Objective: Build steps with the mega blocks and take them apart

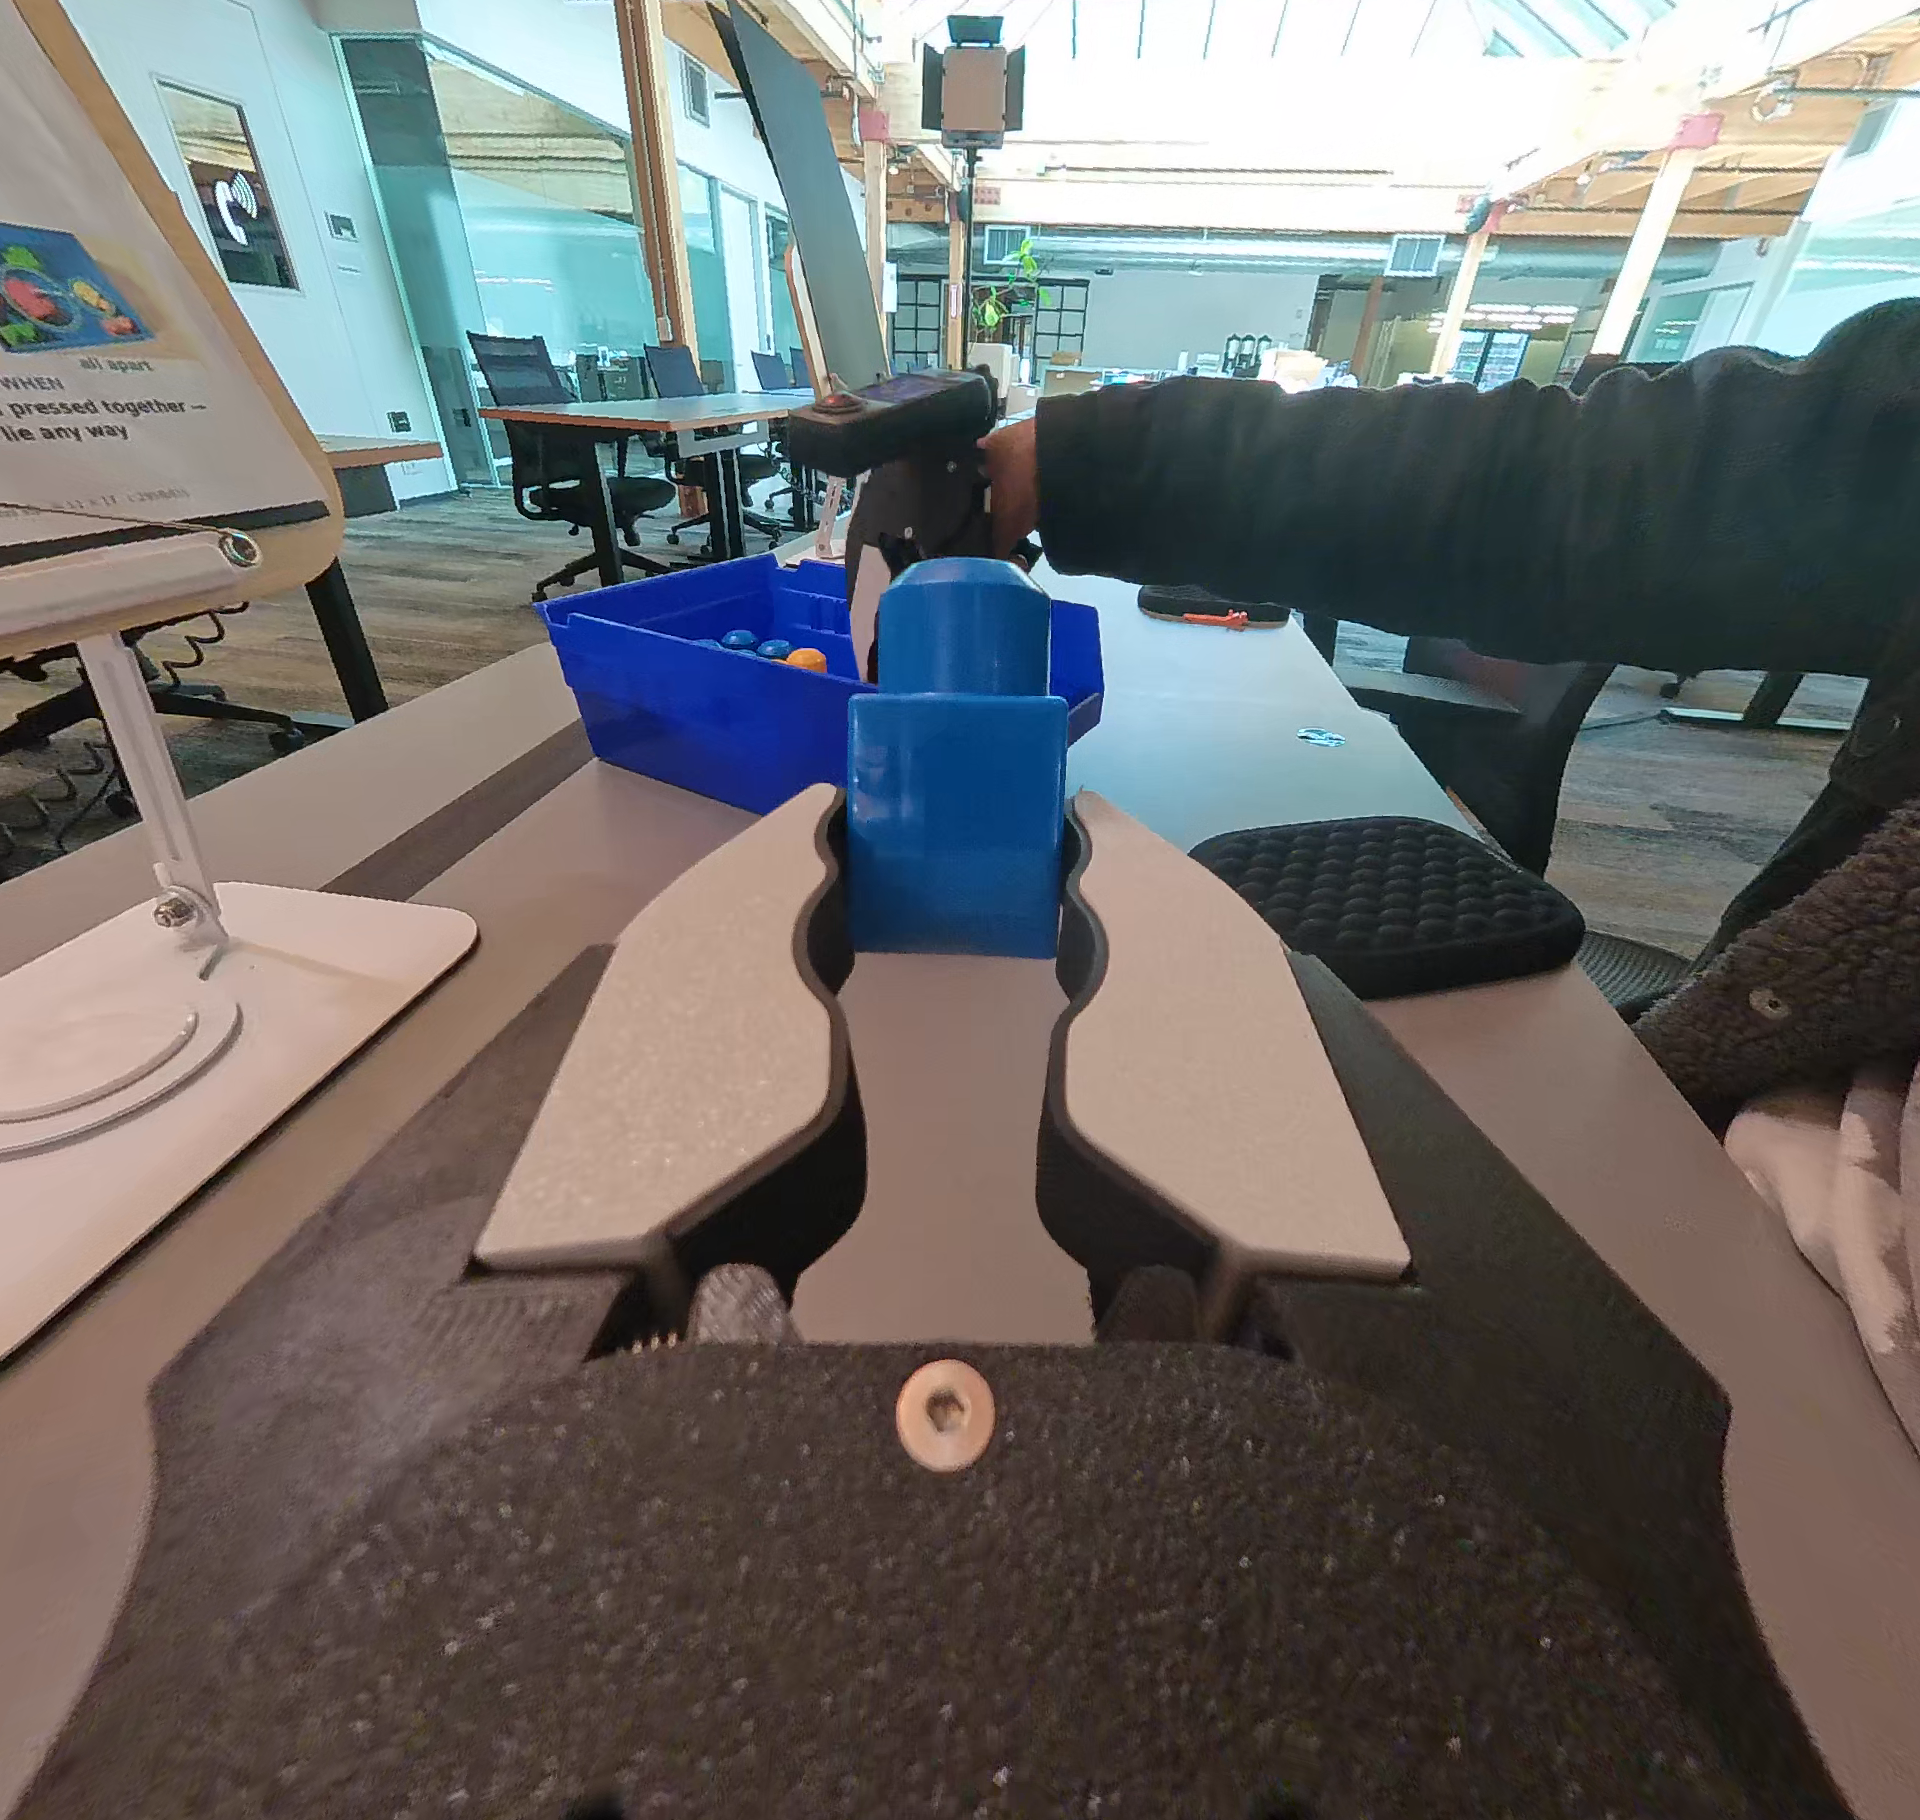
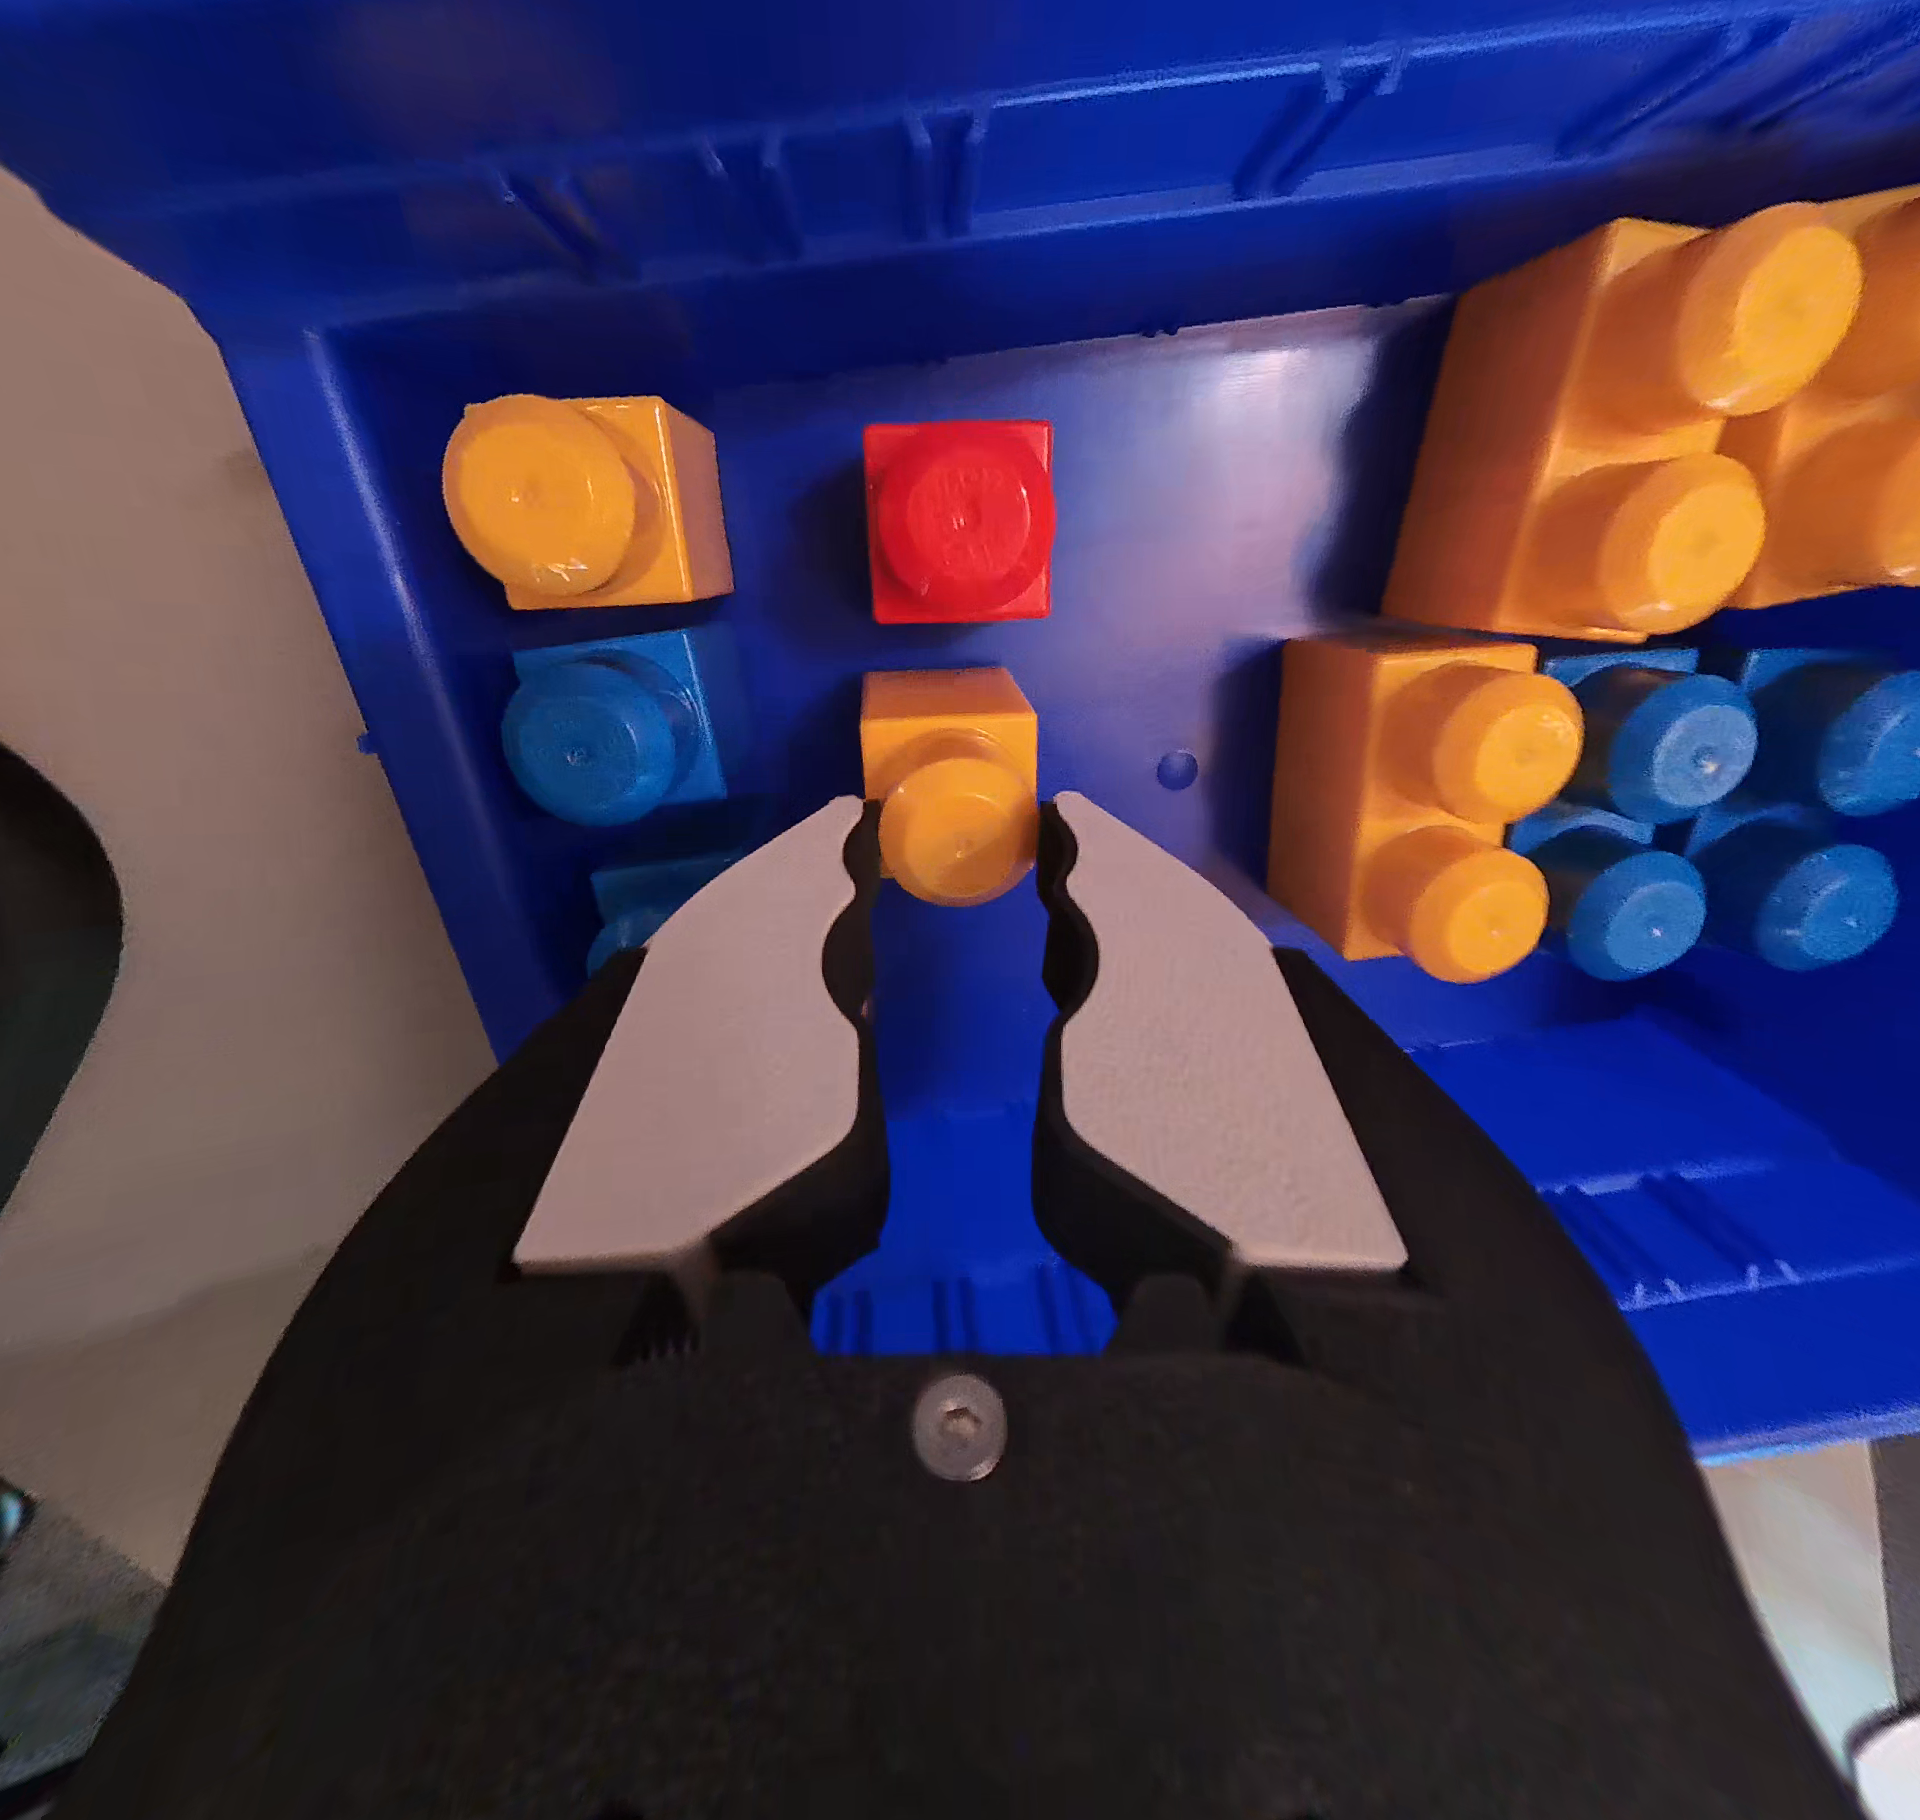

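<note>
Landmark: blue bin (image 1: pixel 665 700), sitting on the grey table (image 1: pixel 312 835).

Left gripper (image 1: pixel 954 840): level over the table, on the near side of the bin. Jaws clenched on 1 blue single-stud block (image 1: pixel 956 814), stud pointing away toward the bin; both fingertips press the block's sides.

Right gripper (image 2: pixel 954 835): reaching down into the bin from above. The fingertips flank the stud of 1 orange single-stud block (image 2: pixel 951 783) standing on the bin floor near its middle; they look to be touching, but cannot tell whether the grip is firm.

Elsewhere in the bin, from that orange block:
- red single block (image 2: pixel 961 523) just beyond it
- orange single (image 2: pixel 592 503) and blue single (image 2: pixel 613 726) to its left
- orange 2-stud block (image 2: pixel 1423 794) and a larger orange block (image 2: pixel 1621 420) to its right
- blue multi-stud block (image 2: pixel 1745 814) against the 2-stud one

Outside the bin, nearer the person: black wrist rest (image 1: pixel 1382 903).
</note>
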Tool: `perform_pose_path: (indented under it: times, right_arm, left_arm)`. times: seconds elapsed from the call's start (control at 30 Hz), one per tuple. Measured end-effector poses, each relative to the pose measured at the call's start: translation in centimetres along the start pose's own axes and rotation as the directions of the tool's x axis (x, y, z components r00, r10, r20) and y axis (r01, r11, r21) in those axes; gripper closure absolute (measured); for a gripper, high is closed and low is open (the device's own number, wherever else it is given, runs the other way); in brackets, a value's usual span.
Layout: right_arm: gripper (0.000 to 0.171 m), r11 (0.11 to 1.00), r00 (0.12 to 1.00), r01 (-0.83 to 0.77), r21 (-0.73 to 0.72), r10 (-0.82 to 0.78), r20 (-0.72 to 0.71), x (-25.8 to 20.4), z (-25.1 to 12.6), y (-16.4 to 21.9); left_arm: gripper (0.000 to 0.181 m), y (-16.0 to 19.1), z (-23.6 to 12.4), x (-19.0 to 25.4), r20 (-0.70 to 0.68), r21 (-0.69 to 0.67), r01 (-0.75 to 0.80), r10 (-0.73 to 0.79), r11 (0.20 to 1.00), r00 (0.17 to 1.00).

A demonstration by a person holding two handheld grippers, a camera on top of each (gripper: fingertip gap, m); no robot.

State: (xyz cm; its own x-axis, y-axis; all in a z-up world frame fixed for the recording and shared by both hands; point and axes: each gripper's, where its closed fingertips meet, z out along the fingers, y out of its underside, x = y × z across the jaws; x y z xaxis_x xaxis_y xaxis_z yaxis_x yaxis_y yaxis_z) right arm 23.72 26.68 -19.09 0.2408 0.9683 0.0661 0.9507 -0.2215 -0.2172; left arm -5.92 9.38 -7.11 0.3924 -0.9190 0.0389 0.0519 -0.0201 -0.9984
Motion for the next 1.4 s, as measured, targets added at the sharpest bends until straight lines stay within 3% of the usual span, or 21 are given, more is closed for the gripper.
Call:
perform_pose_path:
  times: [0.4, 0.47, 0.6, 0.7, 0.87, 1.07, 1.2, 1.4]
  right_arm:
    - [0.142, 0.997, 0.999, 0.031, -0.070, -0.034, -0.032, 0.1, 0.6, -0.8]
    - [0.135, 0.998, 0.999, 0.027, -0.059, -0.029, -0.035, 0.1, 0.2, -1.0]
    - [0.126, 0.998, 0.996, 0.022, 0.055, -0.017, -0.086, 0.4, -2.5, -3.0]
    - [0.123, 0.968, 0.988, 0.067, 0.241, -0.031, -0.152, -0.3, -6.0, -6.8]
    - [0.124, 0.785, 0.983, 0.181, 0.593, -0.120, -0.142, -6.6, -11.3, -14.2]
    - [0.126, 0.619, 0.952, 0.232, 0.750, -0.304, -0.043, -15.8, -12.4, -18.6]
    - [0.126, 0.590, 0.925, 0.225, 0.776, -0.380, 0.021, -19.5, -11.9, -20.1]
    - [0.127, 0.632, 0.895, 0.262, 0.730, -0.442, 0.061, -22.3, -9.2, -21.6]
  left_arm:
    - [0.145, 0.2, 0.1, 0.0, 0.002, -0.005, 0.002, -0.002, 1.000, 1.000]
    - [0.145, 0.1, 0.0, 0.0, 0.001, -0.004, 0.002, -0.002, 1.000, 1.000]
    - [0.145, 0.1, 0.1, 0.1, -0.001, -0.003, 0.002, -0.002, 1.000, 1.000]
    - [0.145, 0.1, 0.1, 0.1, -0.003, -0.002, 0.003, -0.003, 1.000, 1.000]
    - [0.145, 0.2, 0.3, 0.4, -0.011, -0.006, -0.001, 0.001, 1.000, 1.000]
    - [0.145, 0.4, 0.7, 0.9, -0.027, -0.015, -0.004, 0.004, 1.000, 1.000]
    - [0.145, 0.8, 1.1, 1.2, -0.042, -0.027, -0.002, 0.001, 1.000, 0.999]
    - [0.145, 1.5, 1.8, 2.0, -0.072, -0.049, -0.007, 0.003, 0.999, 0.997]
